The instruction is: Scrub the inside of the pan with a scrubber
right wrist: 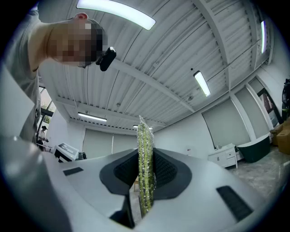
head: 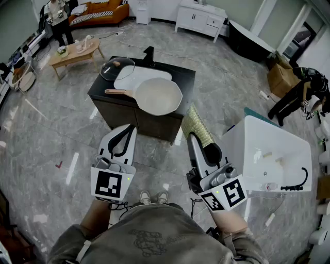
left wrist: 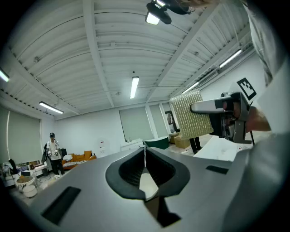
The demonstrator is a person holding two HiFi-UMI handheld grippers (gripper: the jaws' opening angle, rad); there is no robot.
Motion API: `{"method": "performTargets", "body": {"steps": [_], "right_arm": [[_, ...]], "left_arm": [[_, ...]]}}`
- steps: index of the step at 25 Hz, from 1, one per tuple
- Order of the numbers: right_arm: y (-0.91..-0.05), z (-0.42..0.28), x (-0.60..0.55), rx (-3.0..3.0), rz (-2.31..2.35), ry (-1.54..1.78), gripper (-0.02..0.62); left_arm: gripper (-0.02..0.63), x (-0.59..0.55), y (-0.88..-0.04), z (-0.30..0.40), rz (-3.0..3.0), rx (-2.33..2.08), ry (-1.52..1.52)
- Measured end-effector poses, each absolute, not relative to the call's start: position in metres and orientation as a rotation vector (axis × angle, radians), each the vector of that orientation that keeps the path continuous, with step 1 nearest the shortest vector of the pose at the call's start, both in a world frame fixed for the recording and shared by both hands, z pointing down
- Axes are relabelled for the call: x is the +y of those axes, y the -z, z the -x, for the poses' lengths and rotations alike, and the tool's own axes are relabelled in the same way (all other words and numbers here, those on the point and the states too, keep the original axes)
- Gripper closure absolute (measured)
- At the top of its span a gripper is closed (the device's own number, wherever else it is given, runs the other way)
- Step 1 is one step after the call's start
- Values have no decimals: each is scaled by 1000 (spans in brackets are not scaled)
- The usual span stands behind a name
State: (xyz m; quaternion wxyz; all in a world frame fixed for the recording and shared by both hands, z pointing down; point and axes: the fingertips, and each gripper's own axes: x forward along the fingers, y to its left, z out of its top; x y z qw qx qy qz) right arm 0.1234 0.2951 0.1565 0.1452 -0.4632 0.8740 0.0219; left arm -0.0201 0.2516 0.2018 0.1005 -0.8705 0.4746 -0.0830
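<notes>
A cream pan (head: 158,96) with a wooden handle (head: 118,92) sits on a low black table (head: 184,73) ahead of me. My right gripper (head: 195,135) is shut on a flat green-gold scrubber (head: 196,125), which stands up edge-on between its jaws (right wrist: 145,168). That scrubber (left wrist: 191,114) also shows in the left gripper view, off to the right. My left gripper (head: 125,131) is shut with nothing in it, its jaws meeting (left wrist: 145,158). Both grippers hang in the air well short of the table.
A glass lid (head: 117,68) and a white board (head: 139,78) lie on the table behind the pan. A white bathtub (head: 271,154) stands at the right. A person (head: 59,20) stands far back left by a small wooden table (head: 75,52) and an orange sofa (head: 98,12).
</notes>
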Motion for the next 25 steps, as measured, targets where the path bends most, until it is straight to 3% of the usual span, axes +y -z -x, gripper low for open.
{"method": "performTargets", "body": {"steps": [25], "right_arm": [[-171,-140,294,2542,1295,-32,517]], "left_arm": [[584,254,-213,-3,2556,1398,307]]}}
